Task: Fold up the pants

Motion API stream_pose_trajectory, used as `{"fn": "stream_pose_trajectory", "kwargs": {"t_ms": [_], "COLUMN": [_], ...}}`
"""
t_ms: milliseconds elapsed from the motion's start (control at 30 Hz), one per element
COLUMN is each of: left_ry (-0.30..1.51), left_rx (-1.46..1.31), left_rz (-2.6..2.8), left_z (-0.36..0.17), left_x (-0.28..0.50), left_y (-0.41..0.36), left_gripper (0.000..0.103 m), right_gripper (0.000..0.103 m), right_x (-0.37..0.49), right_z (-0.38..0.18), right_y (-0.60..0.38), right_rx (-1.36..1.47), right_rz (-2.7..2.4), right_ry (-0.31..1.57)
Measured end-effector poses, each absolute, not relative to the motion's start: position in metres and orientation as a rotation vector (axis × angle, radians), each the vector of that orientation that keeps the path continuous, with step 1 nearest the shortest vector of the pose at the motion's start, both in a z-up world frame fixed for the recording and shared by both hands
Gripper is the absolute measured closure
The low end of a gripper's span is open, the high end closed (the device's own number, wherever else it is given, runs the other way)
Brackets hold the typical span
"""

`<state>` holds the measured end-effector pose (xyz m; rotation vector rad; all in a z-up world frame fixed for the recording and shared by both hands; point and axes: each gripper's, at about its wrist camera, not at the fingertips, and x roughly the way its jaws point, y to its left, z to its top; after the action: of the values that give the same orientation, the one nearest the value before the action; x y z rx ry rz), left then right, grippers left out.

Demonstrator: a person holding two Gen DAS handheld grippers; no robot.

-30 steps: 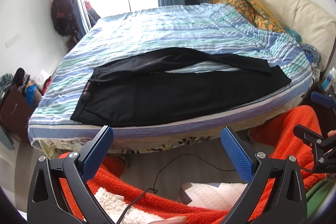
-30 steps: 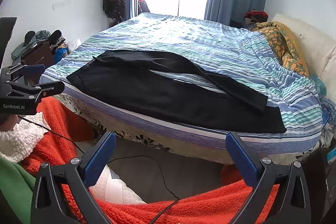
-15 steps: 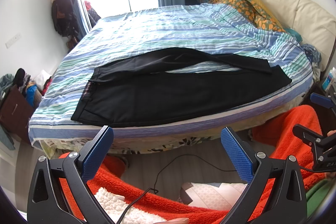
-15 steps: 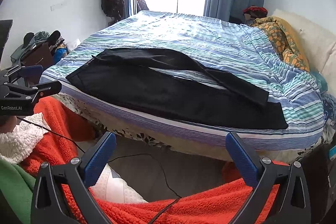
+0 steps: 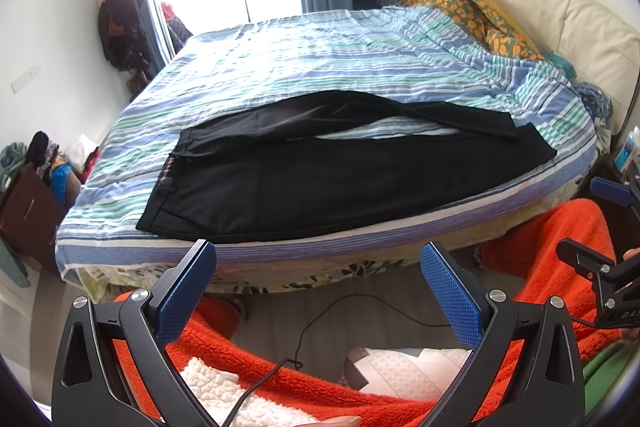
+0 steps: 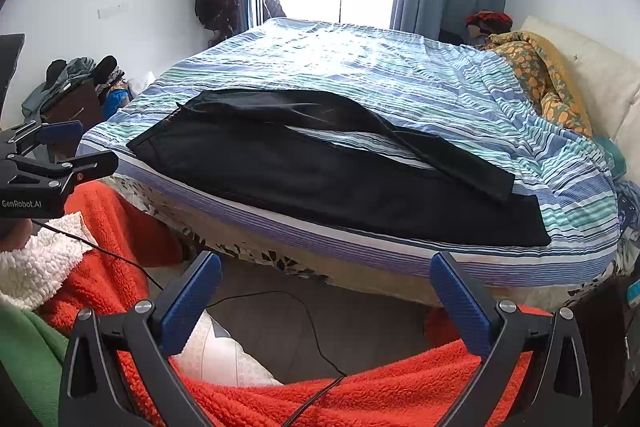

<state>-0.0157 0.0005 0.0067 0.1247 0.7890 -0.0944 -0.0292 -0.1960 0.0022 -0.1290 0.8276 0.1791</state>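
Note:
Black pants lie flat along the near edge of the striped bed, waistband to the left, legs to the right, the far leg bent across the near one. They also show in the right wrist view. My left gripper is open and empty, held off the bed below its edge. My right gripper is open and empty, also below the bed edge. Each gripper shows at the side of the other's view.
An orange patterned quilt and cream headboard are at the right. Clothes and a brown cabinet stand at the left. A black cable lies on the floor. Orange fleece is below the grippers.
The right gripper's view has shifted slightly up and closer to the bed. The pants have not moved. Both grippers stay open.

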Motion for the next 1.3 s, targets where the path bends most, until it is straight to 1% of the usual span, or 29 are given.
{"fn": "stream_pose_trajectory", "kwargs": {"t_ms": [1067,1300], "left_ry": [0.786,0.809], "left_rx": [0.127,0.151], "left_rz": [-0.093,-0.112], "left_z": [0.006,0.001], "left_x": [-0.016,0.001], "left_y": [-0.001,0.003], "left_gripper": [0.001,0.001], "right_gripper": [0.000,0.000], "right_x": [-0.029,-0.027], "right_z": [0.002,0.001], "right_y": [-0.194,-0.189], "right_rx": [-0.124,-0.122], "right_rz": [0.168,0.217], "right_ry": [0.828,0.822]}}
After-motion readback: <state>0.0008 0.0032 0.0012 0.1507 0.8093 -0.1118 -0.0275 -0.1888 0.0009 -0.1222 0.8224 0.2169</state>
